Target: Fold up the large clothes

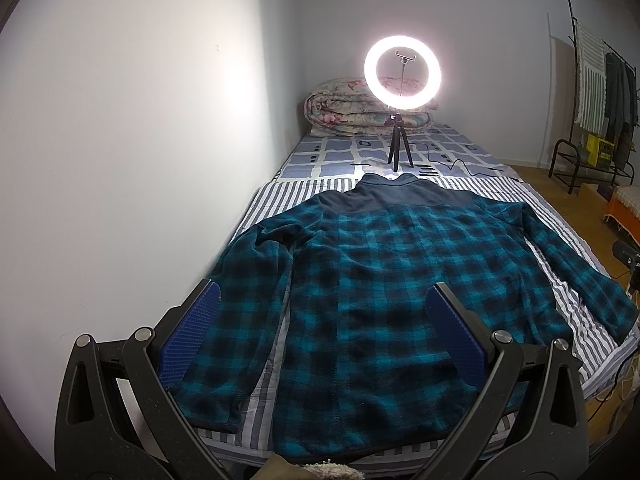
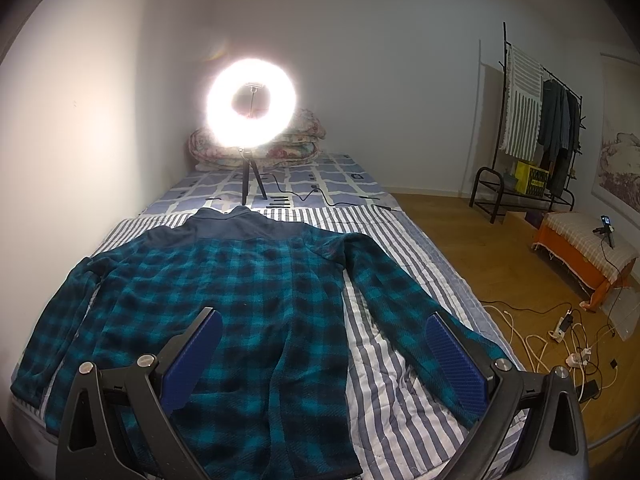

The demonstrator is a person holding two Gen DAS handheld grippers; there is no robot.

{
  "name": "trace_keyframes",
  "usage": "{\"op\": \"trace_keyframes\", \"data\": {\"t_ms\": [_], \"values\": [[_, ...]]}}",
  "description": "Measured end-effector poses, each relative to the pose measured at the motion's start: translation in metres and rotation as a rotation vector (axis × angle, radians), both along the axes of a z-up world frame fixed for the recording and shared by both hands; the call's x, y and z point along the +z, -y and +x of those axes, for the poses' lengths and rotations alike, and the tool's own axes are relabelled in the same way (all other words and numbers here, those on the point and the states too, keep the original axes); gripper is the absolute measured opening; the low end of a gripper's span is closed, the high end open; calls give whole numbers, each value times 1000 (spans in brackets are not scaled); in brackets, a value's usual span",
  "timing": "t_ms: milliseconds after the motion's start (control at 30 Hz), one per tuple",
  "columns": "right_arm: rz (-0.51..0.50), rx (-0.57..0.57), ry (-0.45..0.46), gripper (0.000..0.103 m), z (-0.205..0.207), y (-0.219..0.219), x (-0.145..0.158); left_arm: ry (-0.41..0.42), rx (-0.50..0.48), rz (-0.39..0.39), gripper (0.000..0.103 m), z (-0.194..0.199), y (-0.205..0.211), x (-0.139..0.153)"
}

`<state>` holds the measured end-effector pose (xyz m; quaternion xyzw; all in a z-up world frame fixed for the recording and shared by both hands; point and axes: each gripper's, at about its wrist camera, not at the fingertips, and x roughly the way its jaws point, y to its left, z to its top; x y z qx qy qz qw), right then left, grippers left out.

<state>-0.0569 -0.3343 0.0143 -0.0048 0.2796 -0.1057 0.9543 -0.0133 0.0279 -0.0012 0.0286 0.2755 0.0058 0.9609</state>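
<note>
A teal and black plaid fleece jacket (image 1: pixel 380 280) with a dark navy yoke and collar lies spread flat on the striped bed cover (image 1: pixel 280 196), collar at the far end, both sleeves out to the sides. It also shows in the right wrist view (image 2: pixel 224 292). My left gripper (image 1: pixel 322 308) is open and empty, held above the jacket's near hem on its left half. My right gripper (image 2: pixel 324 336) is open and empty, held above the jacket's right side near the right sleeve (image 2: pixel 400 304).
A lit ring light on a small tripod (image 1: pixel 402 80) stands on the bed beyond the collar, its cable (image 1: pixel 460 166) trailing right. A folded floral quilt (image 1: pixel 352 112) lies at the bed head. White wall at left. A clothes rack (image 2: pixel 540 128), an orange stool (image 2: pixel 580 256) and floor cables (image 2: pixel 560 340) stand right.
</note>
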Motion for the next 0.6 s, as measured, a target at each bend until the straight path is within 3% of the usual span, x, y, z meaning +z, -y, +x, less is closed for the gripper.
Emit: {"op": "trace_keyframes", "data": {"t_ms": [600], "values": [[-11, 22, 1, 103, 8, -8, 4, 2, 20, 13, 103, -2, -13, -8]]}}
